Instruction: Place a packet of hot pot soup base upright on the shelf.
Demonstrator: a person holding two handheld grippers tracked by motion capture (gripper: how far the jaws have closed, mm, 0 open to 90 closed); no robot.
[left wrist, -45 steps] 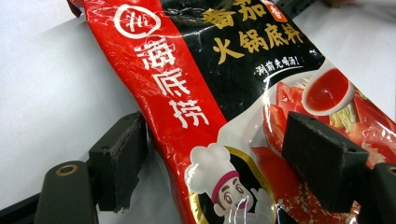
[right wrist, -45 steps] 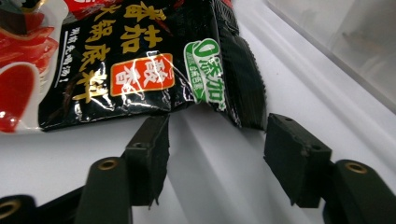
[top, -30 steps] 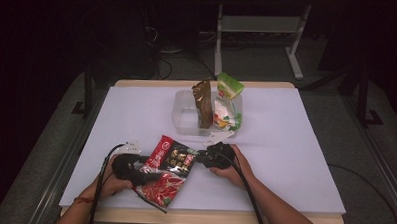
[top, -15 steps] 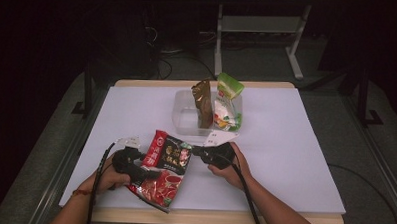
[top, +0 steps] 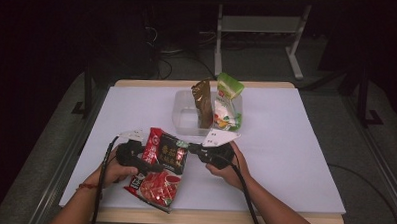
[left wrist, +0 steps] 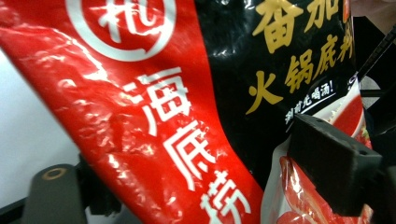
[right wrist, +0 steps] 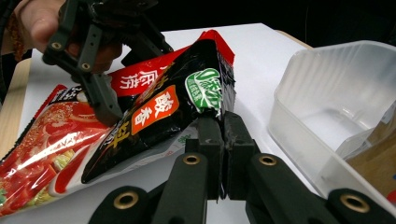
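- Presently, both grippers hold one red-and-black sauce packet [top: 160, 166] near the front edge of the white table [top: 295, 145], left of centre.
- Left gripper [top: 152, 163]: in the high view it lies across the packet's middle, hand behind it on the left. In the left gripper view one black jaw sits against the printed face at lower right and the other comes up behind the packet at lower left, so the packet is between them; it looks clamped.
- Right gripper [right wrist: 223, 128]: jaws have just been closing; in the right gripper view the two pads now stand pressed together, pinching the packet's corner edge just under its green round mark.
- Packet [right wrist: 140, 112] is tilted, its black upper end raised toward the right gripper, its red lower end hanging toward the table edge. Whether the lower end touches the table, cannot tell.
- Clear plastic tub [top: 186, 116] stands farther back, near the table's centre, well apart from the packet.
- In the tub's right part, upright: a brown pouch [top: 203, 99] and just beside it a green-and-white pouch [top: 226, 105]. The tub's left part is bare.
- White card-like plate [top: 218, 137] sits on top of the right gripper, between the right hand and the tub.
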